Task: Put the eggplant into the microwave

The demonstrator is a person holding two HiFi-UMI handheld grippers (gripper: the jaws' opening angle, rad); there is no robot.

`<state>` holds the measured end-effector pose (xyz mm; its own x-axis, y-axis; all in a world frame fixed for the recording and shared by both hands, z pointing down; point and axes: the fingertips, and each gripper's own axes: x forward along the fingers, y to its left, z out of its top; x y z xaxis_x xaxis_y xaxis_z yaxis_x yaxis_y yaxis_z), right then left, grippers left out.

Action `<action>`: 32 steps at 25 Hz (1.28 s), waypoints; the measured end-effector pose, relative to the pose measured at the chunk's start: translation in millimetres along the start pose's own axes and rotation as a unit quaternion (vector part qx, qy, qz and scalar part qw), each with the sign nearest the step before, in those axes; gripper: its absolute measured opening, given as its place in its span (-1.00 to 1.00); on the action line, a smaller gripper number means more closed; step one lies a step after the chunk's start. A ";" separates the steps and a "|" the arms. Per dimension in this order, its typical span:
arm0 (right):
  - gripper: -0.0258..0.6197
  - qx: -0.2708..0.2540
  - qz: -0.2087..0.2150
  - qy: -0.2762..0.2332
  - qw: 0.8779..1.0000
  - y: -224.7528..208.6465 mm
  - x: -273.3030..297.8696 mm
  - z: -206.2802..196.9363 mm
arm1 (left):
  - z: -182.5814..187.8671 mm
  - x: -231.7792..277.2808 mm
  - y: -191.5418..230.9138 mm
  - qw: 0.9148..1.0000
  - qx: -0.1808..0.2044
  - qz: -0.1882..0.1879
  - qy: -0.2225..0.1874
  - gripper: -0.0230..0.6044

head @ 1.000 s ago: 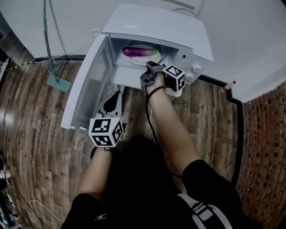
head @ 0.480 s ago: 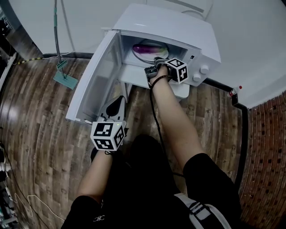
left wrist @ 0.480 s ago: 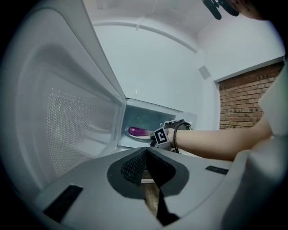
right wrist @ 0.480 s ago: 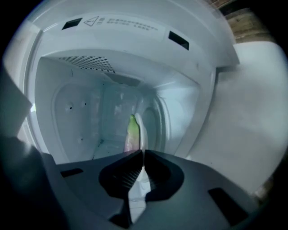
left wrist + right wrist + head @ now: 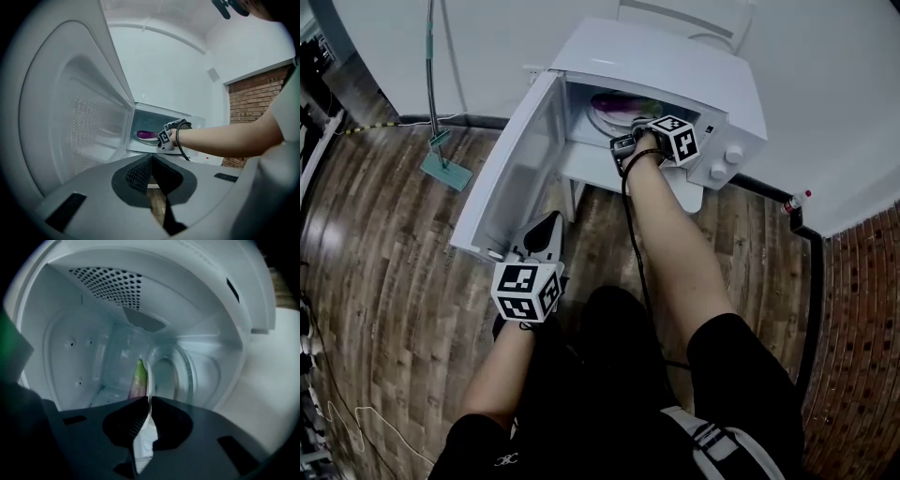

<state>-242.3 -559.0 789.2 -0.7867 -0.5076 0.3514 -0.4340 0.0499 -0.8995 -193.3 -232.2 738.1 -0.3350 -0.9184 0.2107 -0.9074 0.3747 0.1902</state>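
Observation:
A purple eggplant (image 5: 614, 101) (image 5: 137, 380) with a green stem lies on a white plate (image 5: 598, 118) inside the open white microwave (image 5: 666, 66). My right gripper (image 5: 623, 142) (image 5: 149, 399) reaches into the cavity, shut on the plate's near rim (image 5: 143, 441), which runs edge-on between its jaws. The microwave door (image 5: 511, 178) (image 5: 70, 117) hangs open to the left. My left gripper (image 5: 546, 232) (image 5: 151, 156) is low by the door's outer edge, jaws shut on nothing. The left gripper view looks past the door at the eggplant (image 5: 147, 135) and the right gripper's marker cube (image 5: 164, 137).
The microwave stands on a low white stand (image 5: 581, 169) against a white wall. A green floor tool (image 5: 445, 169) with a long pole lies on the wooden floor to the left. A small bottle (image 5: 797, 200) and a black pipe sit to the right.
My right gripper has gone deeper into the microwave with the plate and eggplant, and its wrist has rolled. The left gripper stays by the door's outer edge.

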 end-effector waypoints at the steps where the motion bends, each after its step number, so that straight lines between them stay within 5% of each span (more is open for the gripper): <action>1: -0.83 -0.009 -0.002 -0.001 1.000 1.6 1.2 0.7 | -1.2 -0.4 1.5 1.000 -0.001 0.001 0.001 -0.93; 7: -0.69 -0.150 -0.046 -0.018 0.987 5.6 -0.4 0.2 | -7.1 0.0 -1.5 1.000 -0.004 -0.008 0.007 -0.93; 11: -0.53 -0.257 -0.106 -0.028 0.960 1.8 -4.7 2.5 | -6.4 0.2 -4.7 1.000 0.002 -0.015 0.008 -0.93; 18: -0.17 -0.362 -0.159 -0.055 0.917 -1.5 -13.9 7.6 | -9.4 0.3 -4.9 1.000 -0.001 -0.017 0.009 -0.93; 21: -0.21 -0.367 -0.125 -0.070 0.919 4.8 -19.7 6.3 | -10.3 2.9 -7.5 1.000 0.004 -0.019 0.011 -0.93; 23: -0.74 -0.385 -0.097 -0.084 0.914 10.2 -30.5 4.6 | -10.6 7.9 -9.9 1.000 0.009 -0.021 0.016 -0.93; 24: -0.85 -0.400 -0.080 -0.089 0.909 13.8 -37.1 2.1 | -10.4 11.3 -11.0 1.000 0.012 -0.021 0.019 -0.93; 28: -0.88 -0.466 0.014 -0.084 0.881 23.9 -70.6 -19.1 | -6.4 26.9 -19.9 0.999 0.029 -0.025 0.030 -0.93; 32: -0.88 -0.533 0.098 -0.091 0.835 30.9 -125.1 -37.2 | -1.3 44.7 -30.6 0.998 0.039 -0.037 0.031 -0.93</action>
<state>-173.6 -461.9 727.1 -0.8512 -0.5169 0.0913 -0.5248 0.8363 -0.1585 -180.1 -284.5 743.0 -0.2522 -0.9324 0.2589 -0.9467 0.2931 0.1334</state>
